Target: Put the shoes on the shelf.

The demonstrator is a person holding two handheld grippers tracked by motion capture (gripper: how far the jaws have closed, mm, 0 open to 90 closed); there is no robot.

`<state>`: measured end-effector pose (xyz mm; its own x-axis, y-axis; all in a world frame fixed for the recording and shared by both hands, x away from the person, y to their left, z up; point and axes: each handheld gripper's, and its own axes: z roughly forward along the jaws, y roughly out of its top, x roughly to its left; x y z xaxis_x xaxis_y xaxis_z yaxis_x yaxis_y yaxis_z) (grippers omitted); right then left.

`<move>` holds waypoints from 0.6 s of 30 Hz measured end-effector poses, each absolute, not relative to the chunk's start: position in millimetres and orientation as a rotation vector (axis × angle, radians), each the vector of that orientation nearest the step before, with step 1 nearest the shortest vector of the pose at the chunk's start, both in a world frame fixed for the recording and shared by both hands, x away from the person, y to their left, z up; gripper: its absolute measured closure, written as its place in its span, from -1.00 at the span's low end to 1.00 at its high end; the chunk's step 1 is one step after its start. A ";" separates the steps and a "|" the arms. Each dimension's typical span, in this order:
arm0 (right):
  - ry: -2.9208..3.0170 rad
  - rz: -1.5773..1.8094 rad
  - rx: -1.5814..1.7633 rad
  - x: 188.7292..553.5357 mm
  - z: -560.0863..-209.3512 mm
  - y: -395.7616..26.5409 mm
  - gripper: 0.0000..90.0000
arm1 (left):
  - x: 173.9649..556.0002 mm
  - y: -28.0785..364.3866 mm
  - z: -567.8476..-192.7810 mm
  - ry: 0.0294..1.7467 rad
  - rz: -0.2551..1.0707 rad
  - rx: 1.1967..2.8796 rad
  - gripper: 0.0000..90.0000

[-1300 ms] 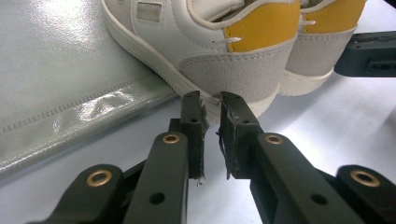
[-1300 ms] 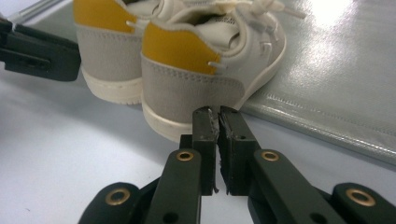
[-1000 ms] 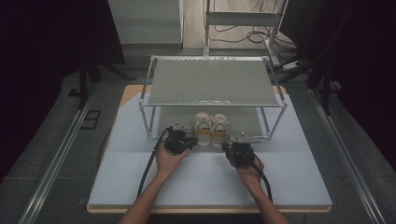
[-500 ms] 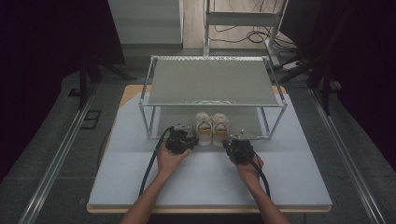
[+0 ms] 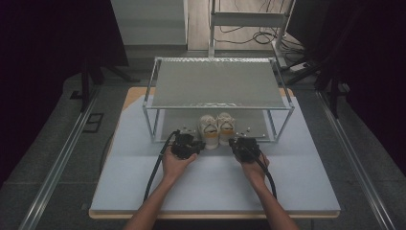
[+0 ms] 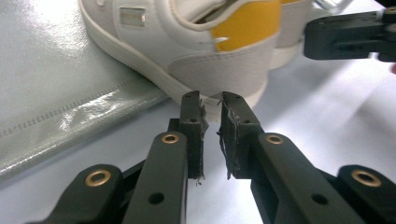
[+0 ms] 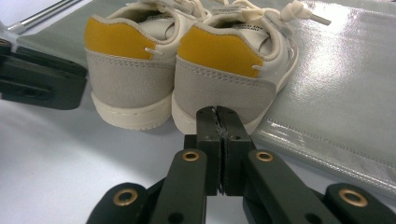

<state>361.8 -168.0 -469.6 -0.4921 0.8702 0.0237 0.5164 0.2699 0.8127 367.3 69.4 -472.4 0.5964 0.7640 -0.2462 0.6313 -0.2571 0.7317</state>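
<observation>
Two small white sneakers with yellow heel tabs, the left shoe [image 5: 208, 128] and the right shoe [image 5: 225, 126], stand side by side at the front of the rack's lower shelf, heels toward me. My left gripper [image 5: 190, 143] rests on the table just left of them. Its tips [image 6: 212, 100] sit right by the left shoe's [image 6: 187, 42] heel sole, shut apart from a hairline gap with nothing in it. My right gripper [image 5: 239, 143] is shut, and its tips [image 7: 216, 112] touch or nearly touch the right shoe's [image 7: 224, 79] heel; the left shoe [image 7: 126, 79] stands beside it.
A two-level metal rack [image 5: 218, 108] stands on the white table mat [image 5: 215, 187], with a silver liner [image 7: 336, 93] on its lower shelf. The rack's front posts flank both hands. Cables trail back from each gripper along the forearms.
My right gripper has crept slightly forward toward the shoes. The left hand and both shoes have stayed where they were.
</observation>
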 end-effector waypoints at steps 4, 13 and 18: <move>2.121 1.098 1.248 361.6 -470.0 -167.9 0.96 | 359.5 64.9 -466.5 1.092 0.209 1.967 0.77; 2.127 1.088 1.248 361.9 -470.2 -167.9 0.96 | 367.3 58.2 -470.3 1.101 0.208 1.996 0.82; 2.136 1.085 1.242 362.7 -471.2 -165.2 0.96 | 371.1 59.2 -470.4 1.119 0.216 1.985 0.84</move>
